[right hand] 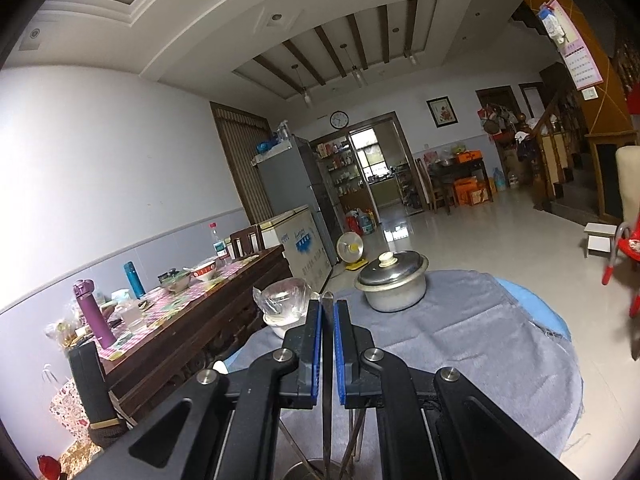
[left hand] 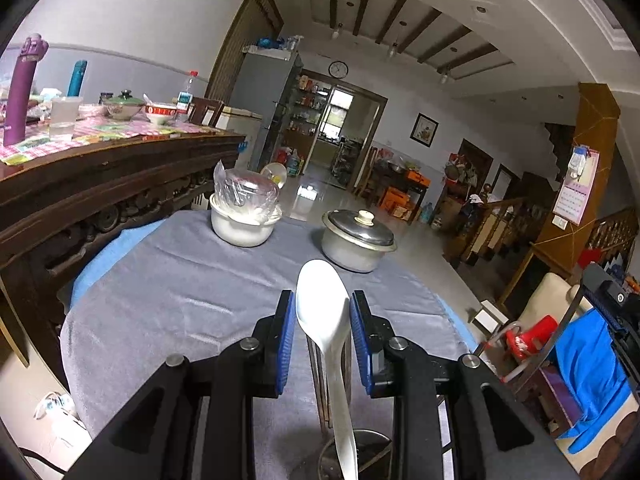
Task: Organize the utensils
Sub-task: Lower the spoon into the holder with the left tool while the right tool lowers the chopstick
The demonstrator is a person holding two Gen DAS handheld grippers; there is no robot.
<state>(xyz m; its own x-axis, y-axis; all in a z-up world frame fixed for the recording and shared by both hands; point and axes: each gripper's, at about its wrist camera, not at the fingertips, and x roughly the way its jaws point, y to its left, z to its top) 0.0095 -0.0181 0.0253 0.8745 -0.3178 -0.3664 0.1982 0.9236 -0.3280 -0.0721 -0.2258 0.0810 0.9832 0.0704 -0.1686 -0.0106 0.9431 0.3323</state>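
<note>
Where grey cloth (left hand: 180, 300) drapes, tiled floor (right hand: 500, 240) gleams.

glossy white plastic spoon (left hand: 322, 312) between the left gripper's (left hand: 322, 314) ribbed blue pads, fuzzy matt grey cloth (left hand: 180, 296) underneath, dull lidded metal pot (left hand: 357, 242) ahead

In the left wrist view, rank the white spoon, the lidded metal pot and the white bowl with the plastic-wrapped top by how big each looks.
1. White spoon: looks largest, but it sits right at the camera, so this is unsure.
2. and 3. Lidded metal pot and white bowl: they look about alike; I will not rank them.
</note>
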